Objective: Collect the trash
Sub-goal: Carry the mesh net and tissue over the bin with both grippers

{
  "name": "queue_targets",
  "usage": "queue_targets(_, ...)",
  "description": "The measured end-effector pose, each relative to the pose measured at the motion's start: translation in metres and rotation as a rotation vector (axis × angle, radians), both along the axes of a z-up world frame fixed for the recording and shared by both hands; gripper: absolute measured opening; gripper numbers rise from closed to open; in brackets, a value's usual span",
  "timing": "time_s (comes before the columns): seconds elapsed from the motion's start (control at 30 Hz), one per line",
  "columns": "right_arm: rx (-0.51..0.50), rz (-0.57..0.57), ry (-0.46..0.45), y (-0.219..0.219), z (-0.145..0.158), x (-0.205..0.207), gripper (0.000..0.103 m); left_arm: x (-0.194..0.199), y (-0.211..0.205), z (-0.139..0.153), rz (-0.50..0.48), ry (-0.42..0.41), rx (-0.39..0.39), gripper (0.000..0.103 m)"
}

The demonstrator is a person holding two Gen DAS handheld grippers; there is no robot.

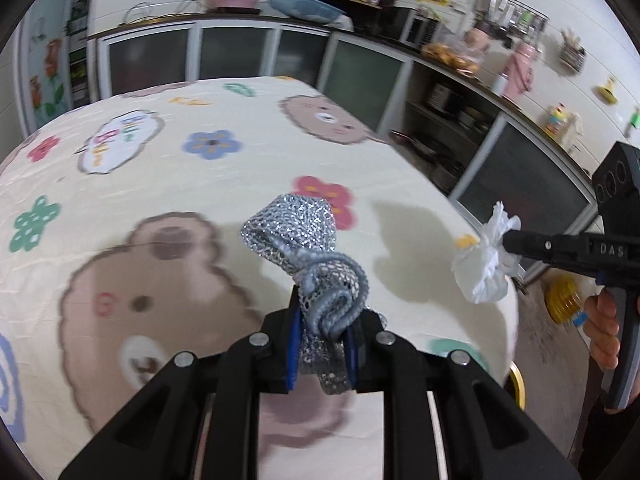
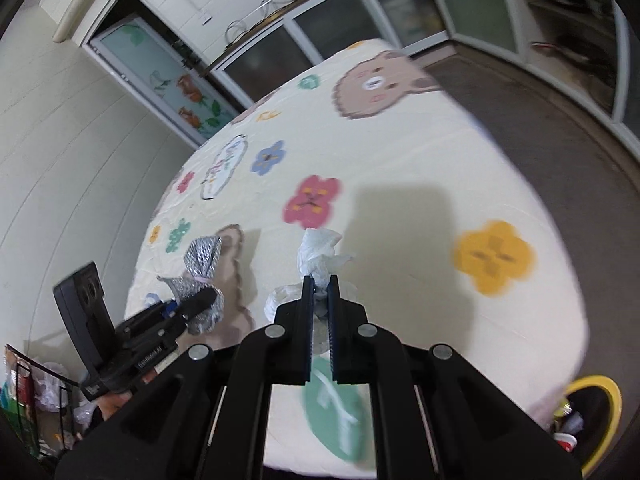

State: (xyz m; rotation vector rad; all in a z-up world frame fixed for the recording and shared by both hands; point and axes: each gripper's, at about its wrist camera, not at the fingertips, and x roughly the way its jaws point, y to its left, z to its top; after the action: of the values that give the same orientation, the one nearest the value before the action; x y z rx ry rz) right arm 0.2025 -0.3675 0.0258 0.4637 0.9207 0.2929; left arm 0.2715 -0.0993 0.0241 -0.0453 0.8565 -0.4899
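Note:
My left gripper (image 1: 323,316) is shut on a silver glittery mesh wrapper (image 1: 298,232) and holds it above the table; it also shows in the right wrist view (image 2: 202,264). My right gripper (image 2: 320,280) is shut on a crumpled white tissue (image 2: 318,254) held above the table; the tissue also shows in the left wrist view (image 1: 486,264) at the tip of the right gripper (image 1: 506,240). A yellow-rimmed bin (image 2: 600,386) with trash in it stands on the floor by the table's near right corner.
The table carries a cream cloth (image 1: 240,184) printed with bears and flowers. Counters with glass-door cabinets (image 1: 256,52) run along the far wall and the right side. A wire rack (image 2: 32,396) with bags stands at the lower left of the right wrist view.

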Motion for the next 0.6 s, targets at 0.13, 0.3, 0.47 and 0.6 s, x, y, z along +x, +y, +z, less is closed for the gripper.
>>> queue_targets(0.13, -0.006, -0.076, -0.005, -0.039, -0.001, -0.04, 0.006, -0.015, -0.044, 0.003, -0.081, -0.014, 0.004, 0.016)
queue_targets(0.3, -0.086, -0.185, -0.018, -0.081, -0.002, -0.091, 0.006, -0.033, -0.1, 0.004, -0.189, -0.02, 0.008, 0.016)
queue_targets(0.47, -0.15, -0.302, -0.017, -0.122, -0.007, -0.147, 0.006, -0.056, -0.162, 0.001, -0.316, -0.024, 0.013, 0.016)
queue_targets(0.6, -0.18, -0.382, 0.003, -0.15, -0.019, -0.187, 0.006, -0.081, -0.209, -0.005, -0.418, -0.027, 0.023, 0.017)
